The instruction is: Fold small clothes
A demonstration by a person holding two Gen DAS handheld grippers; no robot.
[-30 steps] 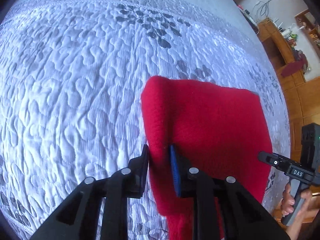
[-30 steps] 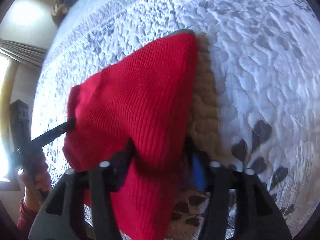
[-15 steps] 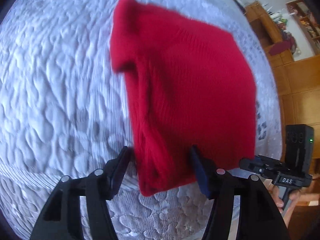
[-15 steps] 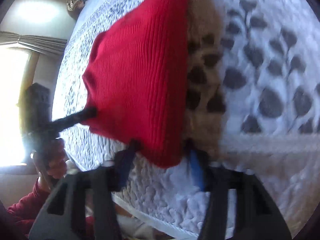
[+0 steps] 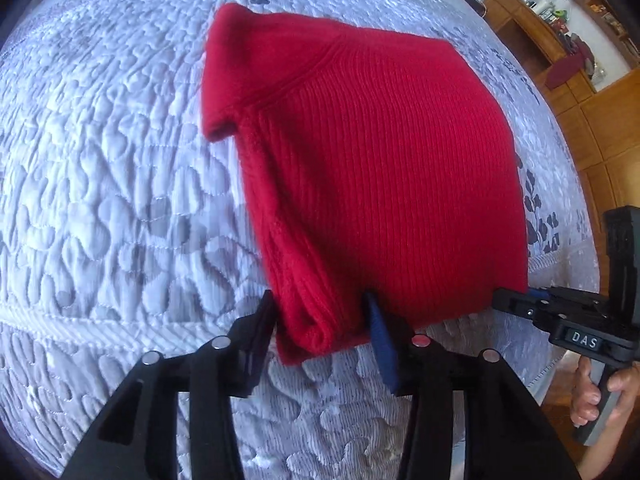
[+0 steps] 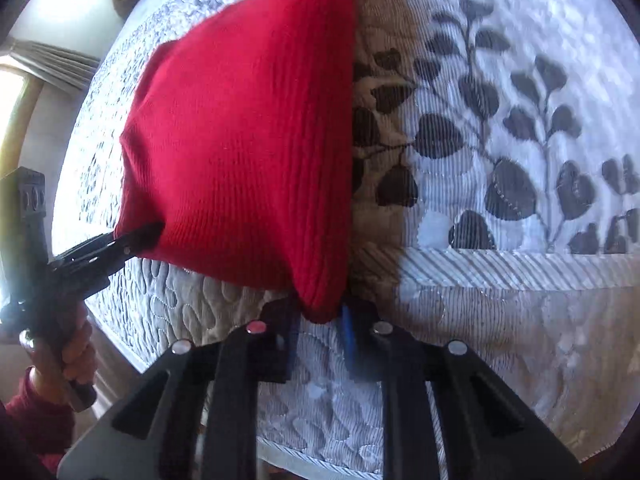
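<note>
Left wrist view: the left gripper (image 5: 320,320) has its two fingers set fairly wide on either side of the near corner of a red ribbed knit sweater (image 5: 376,184), the thick folded edge sitting between them; whether the pads truly pinch the cloth cannot be told. The sweater lies folded on a white quilted bedspread (image 5: 100,200) with grey leaf patterns, spreading from the gripper toward 12 and 1 o'clock, with a turned-up flap at about 11 o'clock. At 3 to 4 o'clock the right gripper (image 5: 516,300) meets the sweater's other near corner, and the person's right hand (image 5: 600,396) grips its handle. A wooden cabinet (image 5: 532,36) stands at 1 o'clock beyond the bed. In the right wrist view, the right gripper (image 6: 320,320) is narrowed onto the sweater's (image 6: 248,140) low corner, the cloth caught between the fingers. At 9 o'clock the left gripper (image 6: 132,240) touches the far corner, with the left hand (image 6: 68,356) below it.
</note>
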